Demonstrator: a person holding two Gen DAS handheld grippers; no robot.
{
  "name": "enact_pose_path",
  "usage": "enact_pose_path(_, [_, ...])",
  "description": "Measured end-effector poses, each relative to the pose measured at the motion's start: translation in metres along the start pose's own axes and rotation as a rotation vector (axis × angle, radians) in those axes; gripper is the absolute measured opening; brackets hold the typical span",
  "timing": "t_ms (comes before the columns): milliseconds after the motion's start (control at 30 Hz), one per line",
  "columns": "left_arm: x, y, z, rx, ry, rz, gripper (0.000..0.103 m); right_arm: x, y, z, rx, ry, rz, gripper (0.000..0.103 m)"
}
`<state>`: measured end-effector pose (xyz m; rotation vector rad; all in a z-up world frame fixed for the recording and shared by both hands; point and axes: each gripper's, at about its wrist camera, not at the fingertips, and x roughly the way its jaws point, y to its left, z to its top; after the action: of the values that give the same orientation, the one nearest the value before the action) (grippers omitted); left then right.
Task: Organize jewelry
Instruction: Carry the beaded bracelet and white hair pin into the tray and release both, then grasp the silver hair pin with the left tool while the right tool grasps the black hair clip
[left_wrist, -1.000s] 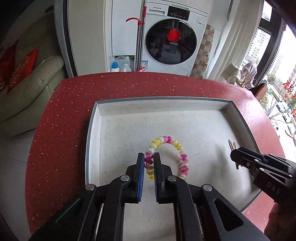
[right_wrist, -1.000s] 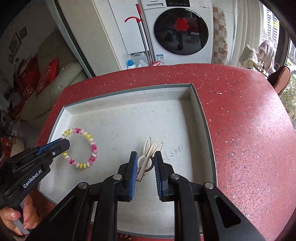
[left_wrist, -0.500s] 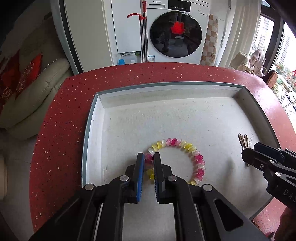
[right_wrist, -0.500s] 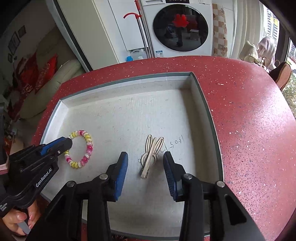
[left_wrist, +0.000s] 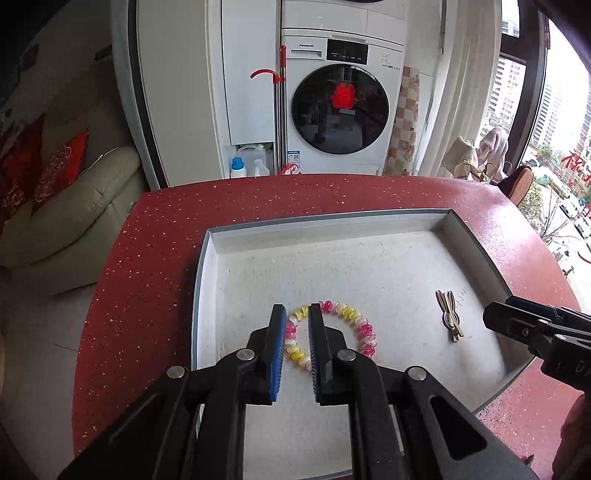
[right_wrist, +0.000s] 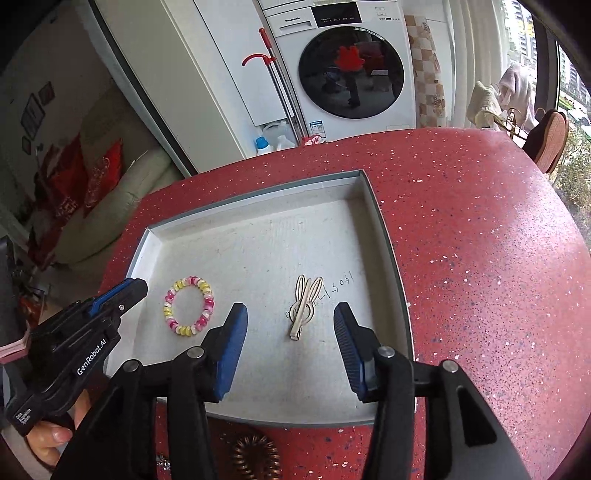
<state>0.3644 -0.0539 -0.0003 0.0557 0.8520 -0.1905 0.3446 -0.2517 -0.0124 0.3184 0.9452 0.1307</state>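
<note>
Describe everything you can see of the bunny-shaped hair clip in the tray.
The hair clip is a pale cream, flat piece that looks like wood or plastic, cut as a rabbit outline with two long openwork ears and a rounded head over a straight clip bar. It lies flat on the white floor of the tray, ears pointing toward the far wall, beside faint handwriting. Nothing grips it: the right tool hangs over it, its jaws opening, clear of both sides.

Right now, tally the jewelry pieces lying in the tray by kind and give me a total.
Pink, yellow and white beaded bracelet: 1
Cream rabbit-shaped hair clip: 1
Total in the tray: 2
</note>
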Motion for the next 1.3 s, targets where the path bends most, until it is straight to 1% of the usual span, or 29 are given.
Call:
enact_pose_path(33, [-0.005, 0.001, 0.000, -0.002, -0.010, 0.007, 0.103, -0.003, -0.001, -0.002, 0.005, -0.004, 0.006, 0.059])
enact_pose_path(100, [-0.016, 0.003, -0.002, -0.001, -0.067, 0.038, 0.103, -0.010, -0.001, -0.004, 0.013, -0.012, 0.018, 0.063])
enact_pose_path(167, [-0.020, 0.003, -0.006, 0.013, -0.068, 0.022, 0.103, -0.017, 0.000, -0.007, 0.025, -0.022, 0.037, 0.070])
enact_pose_path(233, [-0.026, 0.006, -0.012, 0.007, -0.080, 0.022, 0.103, -0.028, 0.000, -0.010, 0.040, -0.041, 0.060, 0.080])
enact_pose_path(300, [-0.036, 0.008, -0.019, -0.002, -0.093, 0.012, 0.103, -0.041, 0.001, -0.014, 0.052, -0.072, 0.080, 0.085])
enact_pose_path(467, [-0.057, 0.016, -0.040, -0.010, -0.092, -0.015, 0.103, -0.072, 0.004, -0.031, 0.046, -0.152, 0.121, 0.089])
enact_pose_path(567, [-0.067, 0.021, -0.056, -0.008, -0.061, -0.042, 0.103, -0.087, 0.003, -0.043, 0.052, -0.180, 0.143, 0.089])
enact_pose_path(633, [-0.072, 0.024, -0.066, -0.012, -0.040, -0.064, 0.103, -0.092, 0.003, -0.050, 0.057, -0.161, 0.164, 0.089])
enact_pose_path(733, [-0.080, 0.025, -0.082, -0.010, -0.018, -0.085, 0.103, -0.098, 0.005, -0.063, 0.042, -0.126, 0.140, 0.089])
enact_pose_path(833, [-0.093, 0.023, -0.100, 0.025, -0.013, -0.100, 0.103, -0.105, 0.003, -0.076, 0.033, -0.104, 0.121, 0.089])
enact_pose_path(933, [-0.106, 0.020, -0.120, 0.075, -0.021, -0.087, 0.103, -0.111, -0.001, -0.093, 0.030, -0.090, 0.101, 0.089])
enact_pose_path(1033, [-0.116, 0.021, -0.141, 0.105, -0.021, -0.067, 0.103, -0.108, -0.005, -0.112, 0.037, -0.053, 0.075, 0.089])
enact_pose_path(1133, [-0.121, 0.025, -0.158, 0.111, 0.003, -0.083, 0.103, -0.105, -0.012, -0.132, 0.056, -0.009, 0.049, 0.089])
enact_pose_path(1300, [-0.125, 0.026, -0.185, 0.166, 0.054, -0.158, 0.103, -0.100, -0.023, -0.158, 0.069, 0.033, -0.025, 0.089])
